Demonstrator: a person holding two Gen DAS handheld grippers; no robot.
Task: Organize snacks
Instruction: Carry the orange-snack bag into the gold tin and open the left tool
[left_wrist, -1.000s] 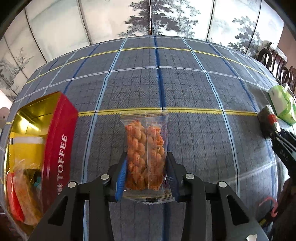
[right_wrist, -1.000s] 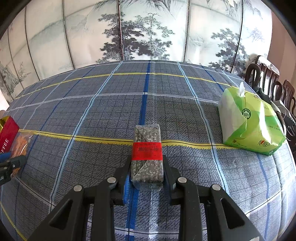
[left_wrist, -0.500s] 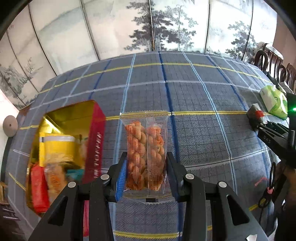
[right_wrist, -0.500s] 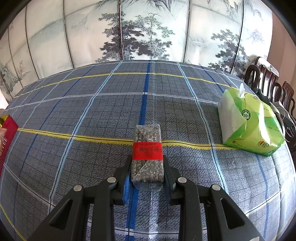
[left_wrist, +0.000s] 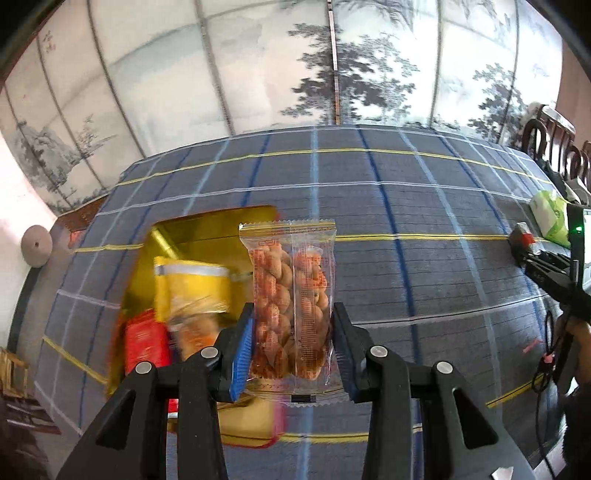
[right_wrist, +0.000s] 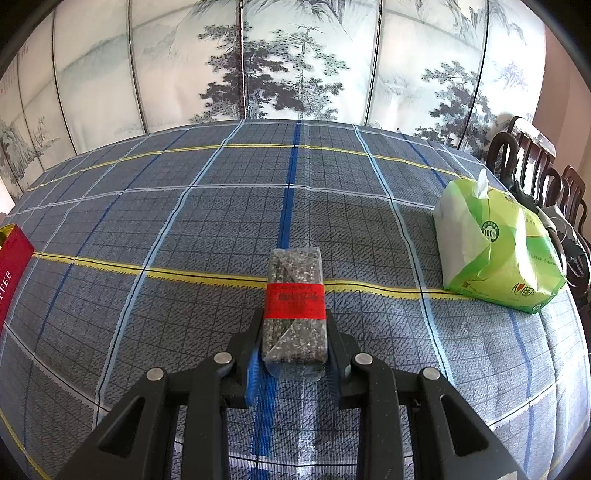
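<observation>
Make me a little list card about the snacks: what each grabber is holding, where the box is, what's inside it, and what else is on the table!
Left hand-held gripper: shut on clear pack of orange twisted snacks
Right hand-held gripper: shut on dark speckled bar with red band
Box: red toffee tin, open, gold inside, left of the twisted snacks
In the tin: yellow packet, red packet
Also on the plaid tablecloth: green tissue pack
</observation>
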